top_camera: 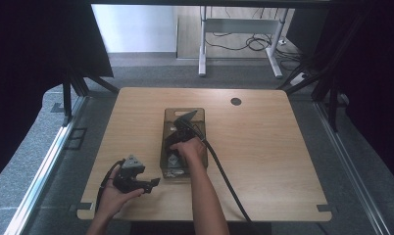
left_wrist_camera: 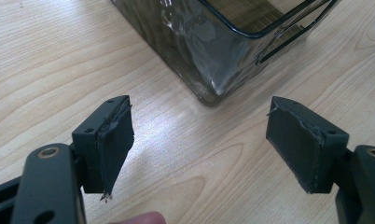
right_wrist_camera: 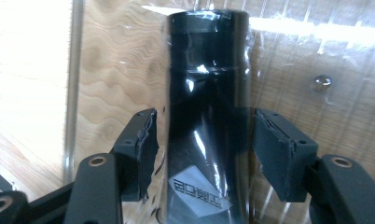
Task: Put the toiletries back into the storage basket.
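- Stage of work: the right claw (top_camera: 181, 128) is lowered into the clear bin (top_camera: 199, 113) at the middle of the counter (top_camera: 263, 147), and a dark cylinder wrapped in clear film (right_wrist_camera: 209, 112) lies between its jaws. Judged from this, the pick-up is only at its approach; gripping and lifting the cylinder out of the bin remain to be done.
- Position of the cylinder: it lies on the bin floor, its long axis running from 6 o'clock to 12 o'clock in the right gripper view, with a white label (right_wrist_camera: 199, 192) near its 6 o'clock end. A small shiny bead (right_wrist_camera: 322, 82) rests on the bin floor at about 2 o'clock of it.
- Right claw: released, its jaws spread slightly wider than the cylinder; a narrow gap shows on each side, so no firm contact can be told.
- Left claw (left_wrist_camera: 202, 140): released and wide apart, holding nothing, resting low over the bare counter; the near corner of the bin stands at its 12 o'clock. In the high view it lies at 8 o'clock of the bin.
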The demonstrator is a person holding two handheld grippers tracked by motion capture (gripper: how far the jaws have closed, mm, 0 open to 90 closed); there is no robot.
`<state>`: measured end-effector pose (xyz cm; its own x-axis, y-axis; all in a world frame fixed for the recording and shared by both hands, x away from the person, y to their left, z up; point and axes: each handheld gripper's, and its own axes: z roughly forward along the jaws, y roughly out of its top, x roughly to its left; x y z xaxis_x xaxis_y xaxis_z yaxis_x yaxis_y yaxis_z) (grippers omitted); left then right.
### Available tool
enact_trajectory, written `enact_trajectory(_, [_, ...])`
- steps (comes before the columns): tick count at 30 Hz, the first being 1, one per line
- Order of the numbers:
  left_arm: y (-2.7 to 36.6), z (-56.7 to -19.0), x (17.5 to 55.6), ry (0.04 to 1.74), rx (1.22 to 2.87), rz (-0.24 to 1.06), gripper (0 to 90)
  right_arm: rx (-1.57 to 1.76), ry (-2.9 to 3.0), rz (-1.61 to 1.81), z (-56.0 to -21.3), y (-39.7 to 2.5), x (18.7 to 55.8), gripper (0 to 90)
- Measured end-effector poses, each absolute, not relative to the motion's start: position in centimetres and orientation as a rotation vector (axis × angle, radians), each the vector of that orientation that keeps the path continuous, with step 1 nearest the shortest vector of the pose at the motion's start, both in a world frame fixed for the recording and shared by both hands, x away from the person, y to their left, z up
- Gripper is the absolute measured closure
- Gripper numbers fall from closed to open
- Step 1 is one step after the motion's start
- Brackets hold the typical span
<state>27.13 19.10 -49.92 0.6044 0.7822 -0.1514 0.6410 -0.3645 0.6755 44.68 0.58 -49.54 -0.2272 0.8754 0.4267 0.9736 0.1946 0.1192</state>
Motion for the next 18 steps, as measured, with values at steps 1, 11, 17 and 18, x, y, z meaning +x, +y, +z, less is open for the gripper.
enact_trajectory(1, [19.1,-49.9,27.1,1.117,2.116,0.251,23.5,-1.765,-2.210,-0.545,-49.2,0.3,44.7,40.5])
enact_trajectory(11, [19.1,-50.1,27.2,1.122,2.119,0.250,23.5,-1.742,-2.249,-0.601,-47.1,-0.8,44.7,39.0])
enact_trajectory(17, [19.2,-50.0,27.2,1.120,2.112,0.254,23.4,-1.668,-2.310,-0.662,-45.9,-1.2,44.3,39.0])
enact_trajectory(18, [19.1,-50.0,27.1,1.121,2.110,0.252,23.4,-1.641,-2.323,-0.684,-45.5,-1.3,44.1,39.0])
